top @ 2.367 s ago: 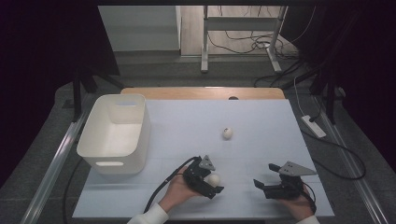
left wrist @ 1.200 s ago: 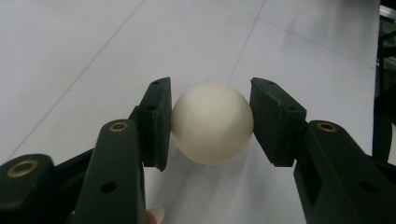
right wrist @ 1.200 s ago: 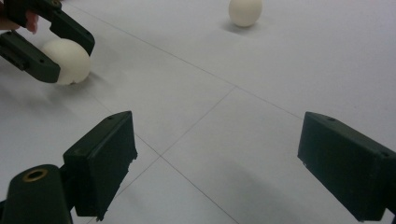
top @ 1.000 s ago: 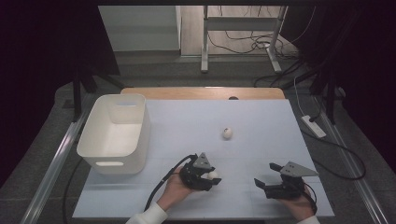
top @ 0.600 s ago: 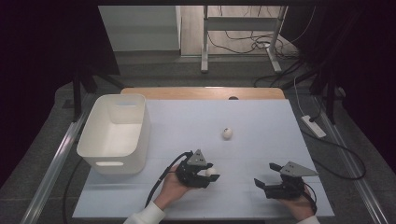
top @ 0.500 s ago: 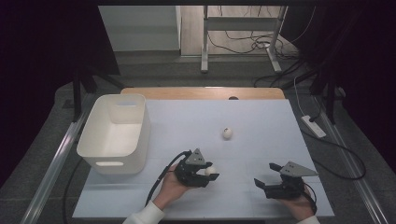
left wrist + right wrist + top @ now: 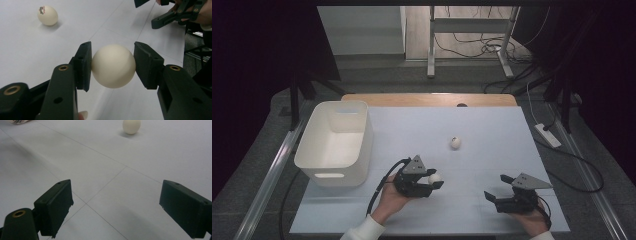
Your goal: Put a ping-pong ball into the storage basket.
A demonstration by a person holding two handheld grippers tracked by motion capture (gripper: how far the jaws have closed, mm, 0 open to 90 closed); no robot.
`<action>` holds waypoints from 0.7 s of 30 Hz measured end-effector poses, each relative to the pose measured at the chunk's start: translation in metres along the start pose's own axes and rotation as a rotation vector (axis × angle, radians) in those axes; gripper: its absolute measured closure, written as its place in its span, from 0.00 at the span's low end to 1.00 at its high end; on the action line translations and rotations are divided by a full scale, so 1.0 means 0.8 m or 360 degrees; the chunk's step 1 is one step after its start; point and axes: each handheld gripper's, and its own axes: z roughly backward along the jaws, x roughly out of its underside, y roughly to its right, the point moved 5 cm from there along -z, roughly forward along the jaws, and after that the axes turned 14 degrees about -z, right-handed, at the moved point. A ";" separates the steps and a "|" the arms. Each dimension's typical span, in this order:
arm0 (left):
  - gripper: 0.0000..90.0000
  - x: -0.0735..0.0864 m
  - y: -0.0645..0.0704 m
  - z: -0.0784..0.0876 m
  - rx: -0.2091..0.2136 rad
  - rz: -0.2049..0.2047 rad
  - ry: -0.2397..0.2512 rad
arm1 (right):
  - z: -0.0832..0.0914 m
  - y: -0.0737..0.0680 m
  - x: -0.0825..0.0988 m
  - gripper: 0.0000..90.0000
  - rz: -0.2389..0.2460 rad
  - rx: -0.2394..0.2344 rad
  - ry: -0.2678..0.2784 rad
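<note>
The held ball (image 7: 113, 66) is a plain, cream-white, smooth sphere with no marking visible, clamped at its two sides between the black jaws of the left gripper (image 7: 432, 183) and raised clear of the white table surface near the front edge. A second ball (image 7: 455, 143) of the same size and colour, bearing a small printed mark, rests on the table farther back, well apart from the first.
</note>
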 end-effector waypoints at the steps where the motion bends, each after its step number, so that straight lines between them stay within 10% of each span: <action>1: 0.57 0.000 0.000 0.001 -0.0005 0.0003 0.0005 | 0.000 0.000 0.000 0.12 -0.0001 0.0000 0.0000; 21: 0.57 -0.005 -0.010 0.027 -0.0069 0.0029 0.0087 | 0.000 0.000 0.000 0.12 -0.0002 0.0000 0.0003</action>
